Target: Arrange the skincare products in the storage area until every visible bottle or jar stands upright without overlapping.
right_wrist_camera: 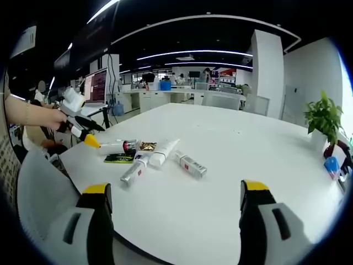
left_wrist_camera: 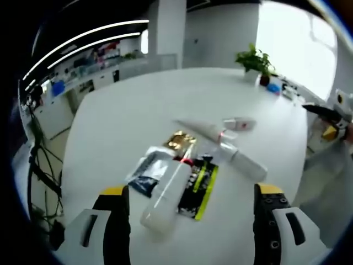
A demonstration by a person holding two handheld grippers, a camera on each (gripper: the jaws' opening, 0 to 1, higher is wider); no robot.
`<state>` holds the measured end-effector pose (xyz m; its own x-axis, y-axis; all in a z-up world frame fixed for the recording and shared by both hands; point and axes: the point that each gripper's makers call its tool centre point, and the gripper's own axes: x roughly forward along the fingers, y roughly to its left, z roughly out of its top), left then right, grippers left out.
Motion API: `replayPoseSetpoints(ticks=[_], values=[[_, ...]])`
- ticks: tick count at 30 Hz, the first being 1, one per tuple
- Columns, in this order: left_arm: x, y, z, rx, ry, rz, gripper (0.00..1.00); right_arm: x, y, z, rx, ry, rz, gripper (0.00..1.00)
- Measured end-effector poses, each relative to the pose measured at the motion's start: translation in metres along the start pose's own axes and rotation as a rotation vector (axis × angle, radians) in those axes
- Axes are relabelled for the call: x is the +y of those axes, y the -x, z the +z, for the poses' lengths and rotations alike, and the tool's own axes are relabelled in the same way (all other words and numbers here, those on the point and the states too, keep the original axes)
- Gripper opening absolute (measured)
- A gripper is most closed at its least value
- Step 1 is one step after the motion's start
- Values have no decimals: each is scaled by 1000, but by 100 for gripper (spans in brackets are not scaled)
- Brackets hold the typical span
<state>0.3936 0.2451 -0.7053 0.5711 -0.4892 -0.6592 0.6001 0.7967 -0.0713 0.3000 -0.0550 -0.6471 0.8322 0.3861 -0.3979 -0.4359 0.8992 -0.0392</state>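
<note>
from the left gripper view i see my left gripper [left_wrist_camera: 187, 221] with its jaws spread wide and nothing between them, hovering over the near edge of the white table [left_wrist_camera: 132, 110]. just ahead of the jaws, going left to right, lies a dark blue sachet [left_wrist_camera: 144, 171], then a white bottle [left_wrist_camera: 167, 190] on its side across a black and yellow-green packet [left_wrist_camera: 199, 186]. behind them sits a small gold packet [left_wrist_camera: 179, 142]. further right a white tube [left_wrist_camera: 199, 128] lies flat, a small bottle with a red mark [left_wrist_camera: 239, 123] lies beside it, and a silver-white tube [left_wrist_camera: 242, 160] lies slanting toward the table's right edge. none of them stands upright. there is print on the black packet, too blurred for me to read. a potted plant [left_wrist_camera: 253, 61] stands at the far edge.

in the right gripper view the left gripper [right_wrist_camera: 83, 132] comes in from the left, a hand [right_wrist_camera: 52, 117] on it, its yellow tip touching or just beside the white bottle [right_wrist_camera: 118, 146] near the table's left edge; i cannot tell its opening from here. right of it the items lie in a cluster: gold packet [right_wrist_camera: 147, 146], a silver tube [right_wrist_camera: 132, 171], the white tube [right_wrist_camera: 164, 152], another silver tube [right_wrist_camera: 191, 164]. my right gripper [right_wrist_camera: 174, 221] is wide open, holding nothing, well apart from them. the plant [right_wrist_camera: 322, 118] stands at the far right.
</note>
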Motion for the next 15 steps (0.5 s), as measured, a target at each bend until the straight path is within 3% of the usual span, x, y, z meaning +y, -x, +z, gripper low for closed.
replayPoseSetpoints(ticks=[15], values=[[15, -34, -19, 216, -101, -86, 57, -2, -1, -3, 17, -1, -15, 97]])
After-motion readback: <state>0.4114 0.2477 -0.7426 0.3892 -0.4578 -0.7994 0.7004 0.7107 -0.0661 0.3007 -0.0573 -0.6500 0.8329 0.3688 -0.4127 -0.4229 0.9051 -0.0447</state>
